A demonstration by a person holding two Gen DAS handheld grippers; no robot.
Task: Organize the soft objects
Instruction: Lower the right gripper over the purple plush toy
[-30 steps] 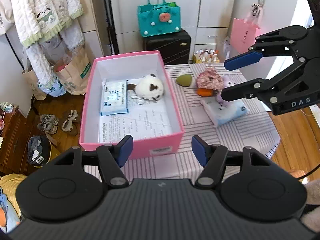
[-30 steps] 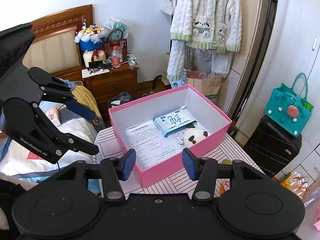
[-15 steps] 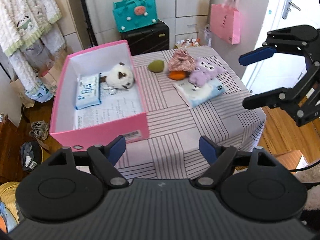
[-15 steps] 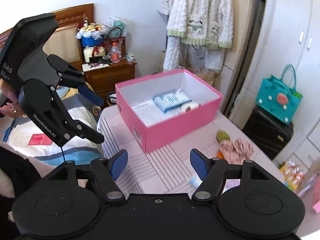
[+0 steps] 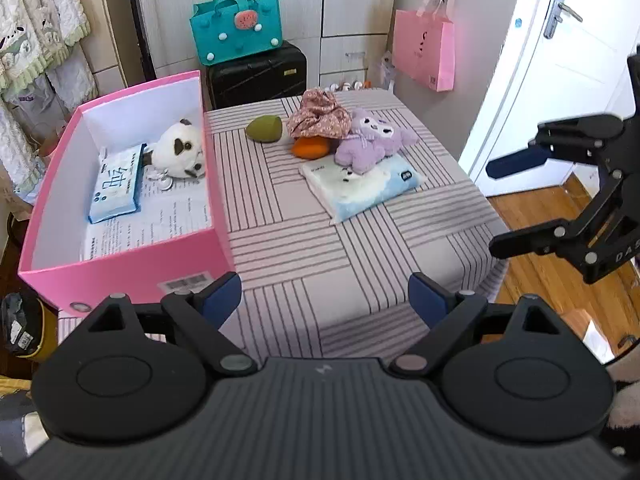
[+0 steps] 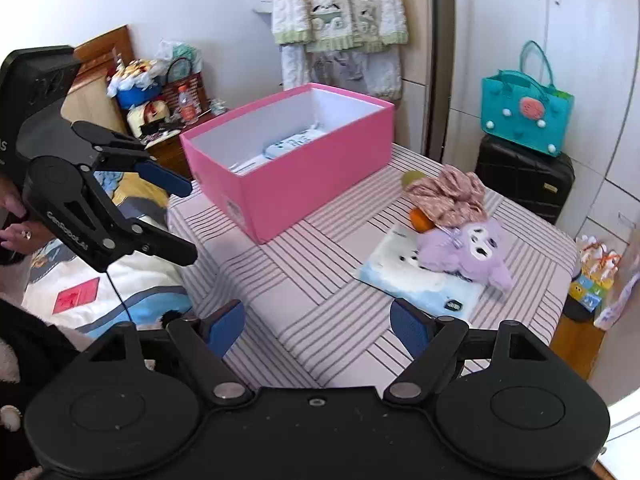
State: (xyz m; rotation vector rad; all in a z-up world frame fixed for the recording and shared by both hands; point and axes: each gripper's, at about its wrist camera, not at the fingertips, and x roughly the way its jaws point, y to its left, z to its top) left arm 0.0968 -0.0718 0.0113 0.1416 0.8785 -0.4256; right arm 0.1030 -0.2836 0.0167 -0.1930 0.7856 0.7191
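Hovering spread and empty, left gripper [image 5: 324, 300] and right gripper [image 6: 318, 322] face the next pick, probably the purple plush [image 5: 370, 142], bound for the box [image 5: 120, 268] at left.

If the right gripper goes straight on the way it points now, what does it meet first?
Probably the bare striped tablecloth: the open right gripper points down at it, between the pink cardboard box and the pale blue tissue pack. Depth is unclear.

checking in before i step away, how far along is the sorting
Done: white plush and wipes pack lie in the pink box. In hand: nothing; left claw and right claw are open. Left: purple plush, tissue pack, floral cloth, green and orange pieces.
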